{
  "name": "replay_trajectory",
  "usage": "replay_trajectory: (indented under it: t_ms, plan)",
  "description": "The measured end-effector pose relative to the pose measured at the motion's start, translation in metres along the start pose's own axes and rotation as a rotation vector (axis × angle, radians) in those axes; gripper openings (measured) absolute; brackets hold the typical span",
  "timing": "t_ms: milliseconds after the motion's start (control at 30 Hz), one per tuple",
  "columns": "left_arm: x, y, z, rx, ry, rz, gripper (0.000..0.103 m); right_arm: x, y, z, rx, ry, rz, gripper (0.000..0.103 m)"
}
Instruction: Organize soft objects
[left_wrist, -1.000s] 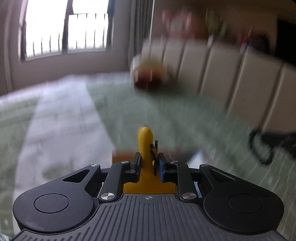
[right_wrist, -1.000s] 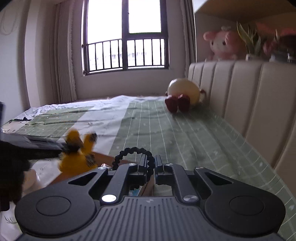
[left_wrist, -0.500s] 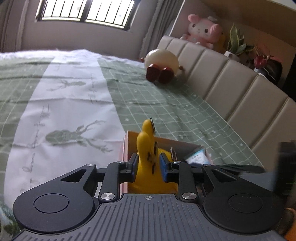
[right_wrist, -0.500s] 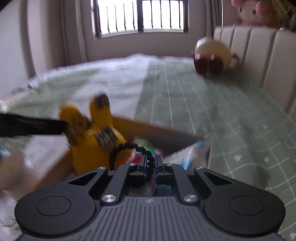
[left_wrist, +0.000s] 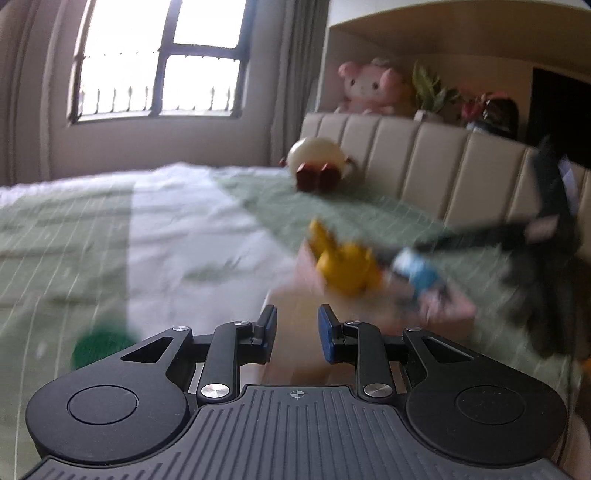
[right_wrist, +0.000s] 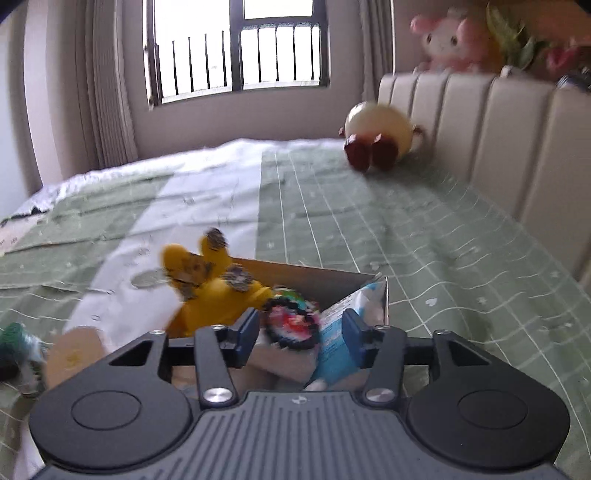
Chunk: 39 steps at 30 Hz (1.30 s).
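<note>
Both the left claw (left_wrist: 293, 334) and right claw (right_wrist: 299, 332) gape empty; yellow toy (right_wrist: 214, 295) sits in the box (right_wrist: 332, 280); green ball (right_wrist: 14, 336) at nine o'clock remains outside.

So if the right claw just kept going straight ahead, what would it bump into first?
Probably the multicoloured round toy lying in the cardboard box, right between the open right claw fingers. The blue-and-white packet sits close beside it, and blur makes depth uncertain.
</note>
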<state>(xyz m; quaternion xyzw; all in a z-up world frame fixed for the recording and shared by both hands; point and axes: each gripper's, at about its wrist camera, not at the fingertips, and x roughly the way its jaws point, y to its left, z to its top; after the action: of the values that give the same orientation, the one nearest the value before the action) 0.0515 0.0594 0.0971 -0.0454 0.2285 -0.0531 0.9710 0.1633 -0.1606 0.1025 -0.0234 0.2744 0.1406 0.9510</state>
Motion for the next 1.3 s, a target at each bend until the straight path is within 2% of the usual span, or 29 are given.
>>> replay_trajectory:
  t_ms: [100,167,267,400,467,600,733,900,1167,1300]
  plan:
    - [-0.008,0.009,-0.037,-0.032,0.040,0.033,0.027,-0.028,0.030,-0.024,-0.018,-0.049,-0.020,0.064]
    - [-0.005,0.010,-0.057,-0.057,0.057,0.032,0.027,-0.036,0.052,-0.045,-0.027,-0.044,-0.019,0.065]
    - [0.003,0.007,-0.077,-0.045,0.040,0.056,0.027,-0.030,0.077,-0.079,0.006,0.027,-0.010,0.065]
    - [0.017,0.001,-0.086,-0.038,0.052,0.074,0.027,-0.005,0.098,-0.119,-0.015,0.142,-0.028,0.066]
    - [0.025,0.000,-0.084,-0.049,0.066,0.073,0.027,0.002,0.103,-0.133,-0.044,0.118,-0.051,0.073]
    - [0.040,-0.006,-0.089,-0.028,0.140,0.080,0.027,0.003,0.101,-0.137,0.010,0.105,-0.112,0.088]
    - [0.040,-0.008,-0.091,-0.025,0.136,0.091,0.027,0.000,0.100,-0.145,0.019,0.078,-0.115,0.089]
    - [0.041,-0.008,-0.090,-0.022,0.142,0.097,0.027,-0.005,0.089,-0.151,0.046,0.055,-0.072,0.090]
    - [0.045,-0.017,-0.090,0.032,0.151,0.129,0.027,-0.008,0.090,-0.153,0.020,0.060,-0.066,0.090]
    - [0.045,-0.014,-0.090,0.017,0.151,0.120,0.027,-0.008,0.093,-0.153,0.010,0.062,-0.071,0.090]
